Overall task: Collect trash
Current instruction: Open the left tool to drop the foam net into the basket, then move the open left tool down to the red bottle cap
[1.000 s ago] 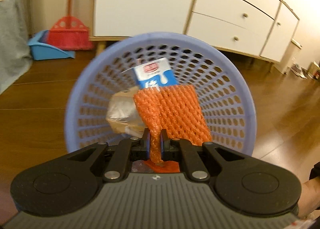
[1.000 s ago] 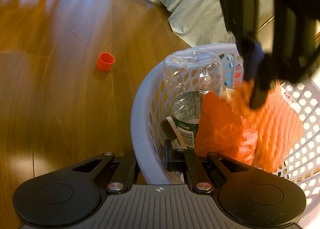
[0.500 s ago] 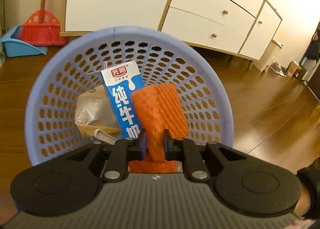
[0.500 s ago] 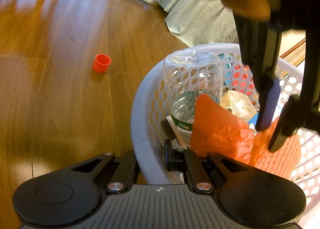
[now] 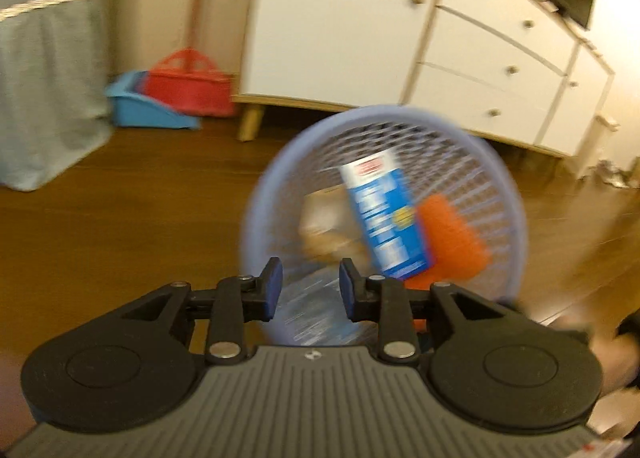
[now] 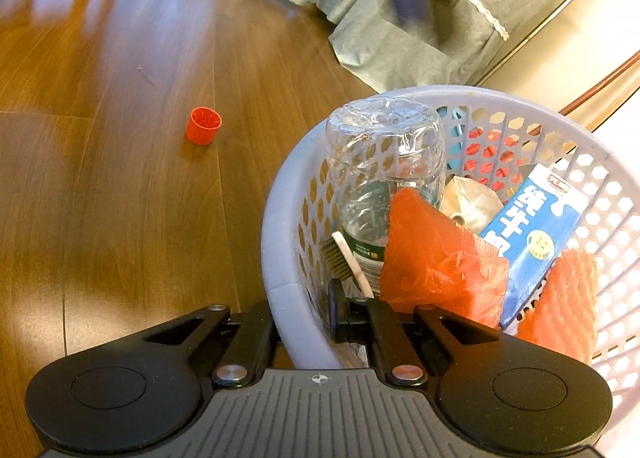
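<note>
A lavender perforated basket (image 6: 280, 258) stands on the wood floor, its near rim clamped between the fingers of the right gripper (image 6: 304, 310). Inside it, from left to right, stand an upturned clear bottle (image 6: 384, 161), a crumpled orange bag (image 6: 432, 258), a blue milk carton (image 6: 536, 234) and an orange foam net (image 6: 568, 302). The left gripper (image 5: 310, 292) hangs above the basket's near edge, fingers spread wide and empty. A small red cap (image 6: 204, 125) lies on the floor to the far left, well apart from the basket.

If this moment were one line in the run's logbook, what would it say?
left gripper: open, empty | right gripper: shut on basket rim | orange foam net: in basket | red cap: on floor
</note>
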`<state>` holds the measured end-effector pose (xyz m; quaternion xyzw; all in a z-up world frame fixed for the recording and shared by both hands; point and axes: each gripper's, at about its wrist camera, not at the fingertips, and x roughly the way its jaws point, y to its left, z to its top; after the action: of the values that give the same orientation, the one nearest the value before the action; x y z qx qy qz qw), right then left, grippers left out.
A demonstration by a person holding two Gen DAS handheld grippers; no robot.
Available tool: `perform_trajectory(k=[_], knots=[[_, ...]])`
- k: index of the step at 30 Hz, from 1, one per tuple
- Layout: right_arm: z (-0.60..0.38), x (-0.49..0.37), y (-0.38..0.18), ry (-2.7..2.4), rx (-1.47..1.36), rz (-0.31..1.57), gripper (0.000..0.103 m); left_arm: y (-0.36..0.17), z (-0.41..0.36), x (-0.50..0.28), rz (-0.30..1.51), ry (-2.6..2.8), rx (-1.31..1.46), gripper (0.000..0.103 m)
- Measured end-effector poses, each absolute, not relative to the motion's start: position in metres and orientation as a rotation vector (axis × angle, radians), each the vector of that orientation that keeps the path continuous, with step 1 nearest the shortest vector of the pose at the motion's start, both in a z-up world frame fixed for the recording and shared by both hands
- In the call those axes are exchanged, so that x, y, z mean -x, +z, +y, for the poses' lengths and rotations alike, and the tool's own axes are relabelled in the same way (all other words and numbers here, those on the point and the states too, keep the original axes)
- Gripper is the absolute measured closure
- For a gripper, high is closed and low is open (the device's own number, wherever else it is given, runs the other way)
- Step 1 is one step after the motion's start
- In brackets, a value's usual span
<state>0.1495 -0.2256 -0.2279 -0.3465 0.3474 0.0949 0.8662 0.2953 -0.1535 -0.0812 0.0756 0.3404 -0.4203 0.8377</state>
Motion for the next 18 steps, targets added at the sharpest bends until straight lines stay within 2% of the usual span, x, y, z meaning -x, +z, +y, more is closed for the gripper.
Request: perform_trajectory(k=[5, 10, 18], knots=[[-0.227, -0.149, -0.227, 0.195, 0.722, 0.727, 0.099, -0.103, -0.078, -0.303, 0.778, -0.694, -0.176, 0.072], [-0.225, -0.154, -0.228, 0.192, 0.724, 0.729, 0.099, -0.137, -0.020, -0.300, 0.840, -0.506, -0.163, 0.063], [-0.225, -0.156, -0.229, 0.190, 0.735, 0.732, 0.099, -0.168, -0.012, -0.287, 0.874, -0.503, -0.206, 0.049]])
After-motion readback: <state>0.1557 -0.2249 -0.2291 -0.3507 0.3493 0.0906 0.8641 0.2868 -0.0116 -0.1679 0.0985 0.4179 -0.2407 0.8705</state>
